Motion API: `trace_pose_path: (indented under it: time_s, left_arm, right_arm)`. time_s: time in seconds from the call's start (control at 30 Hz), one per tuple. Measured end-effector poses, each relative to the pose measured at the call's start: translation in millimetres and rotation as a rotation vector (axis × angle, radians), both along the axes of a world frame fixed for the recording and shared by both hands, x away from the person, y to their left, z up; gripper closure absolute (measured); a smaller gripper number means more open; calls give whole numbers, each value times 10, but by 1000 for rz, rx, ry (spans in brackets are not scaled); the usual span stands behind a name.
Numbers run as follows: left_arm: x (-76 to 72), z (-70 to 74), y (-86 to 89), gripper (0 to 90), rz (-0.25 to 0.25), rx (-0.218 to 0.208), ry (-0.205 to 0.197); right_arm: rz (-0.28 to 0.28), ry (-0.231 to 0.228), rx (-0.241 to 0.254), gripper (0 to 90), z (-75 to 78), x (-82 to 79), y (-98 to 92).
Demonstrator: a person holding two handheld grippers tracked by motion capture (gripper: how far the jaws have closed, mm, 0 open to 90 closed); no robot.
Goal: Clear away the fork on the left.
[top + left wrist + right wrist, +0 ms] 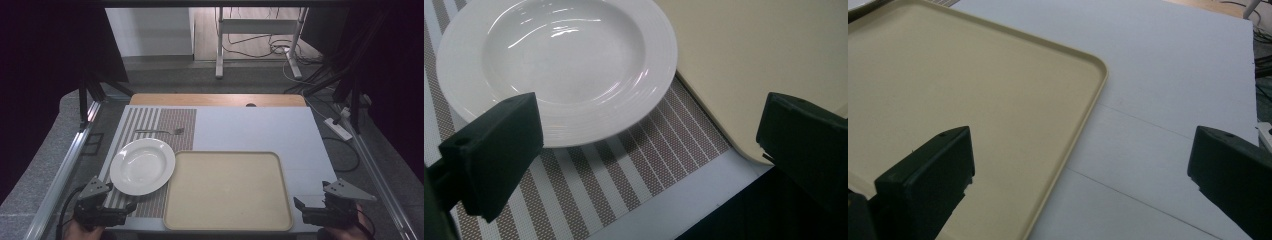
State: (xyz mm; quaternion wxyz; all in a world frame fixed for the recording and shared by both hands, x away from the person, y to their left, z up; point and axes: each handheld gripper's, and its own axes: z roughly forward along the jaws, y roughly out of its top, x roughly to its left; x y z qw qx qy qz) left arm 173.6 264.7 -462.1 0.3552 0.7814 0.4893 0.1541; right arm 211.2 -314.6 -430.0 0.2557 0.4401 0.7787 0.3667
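Note:
A white deep plate (142, 165) (556, 65) rests on a striped brown placemat (165, 125) (624, 175) at the left. A fork (161, 131) lies on the mat beyond the plate. A bare beige tray (227, 190) (744, 55) (973, 110) sits at the front centre. My left gripper (125, 210) (649, 150) hovers open at the front left corner, near the plate's near rim, with nothing between its jaws. My right gripper (302, 212) (1083, 175) stands open at the front right, over the tray's right edge and the white board, and holds nothing.
A white board (260, 130) (1173, 75) covers the table under the mat and tray. A wooden strip (215, 99) runs along the far edge. Metal frame rails (65, 165) flank both sides. Beyond the table are a stand's legs (220, 60) and cables (280, 47) on the floor.

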Motion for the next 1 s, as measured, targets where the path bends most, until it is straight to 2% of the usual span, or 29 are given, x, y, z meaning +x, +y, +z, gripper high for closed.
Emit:
trace_pose_path:
  time_s: [0.13,0.27,0.4,0.57,0.67,0.83,1.0]
  left_arm:
    - [19,7,2,0,5,-14,-9]
    - [53,19,-17,0,-1,0,-15]
    - [89,15,-26,0,-12,2,-17]
    - [142,-9,-27,0,-48,-21,-18]
    - [179,-26,-48,0,-56,4,-12]
    - [248,-32,-44,1,-63,2,-8]
    - [325,-33,-32,1,-57,11,-24]
  right_arm:
    - [0,-1,-3,0,0,0,4]
    - [2,0,-4,0,-1,0,6]
    - [4,0,-4,0,-3,1,8]
    - [3,1,-5,0,-3,2,9]
    - [2,2,-5,0,-4,3,10]
    - [2,3,-6,0,-4,4,10]
    - [2,4,-7,0,-5,6,10]
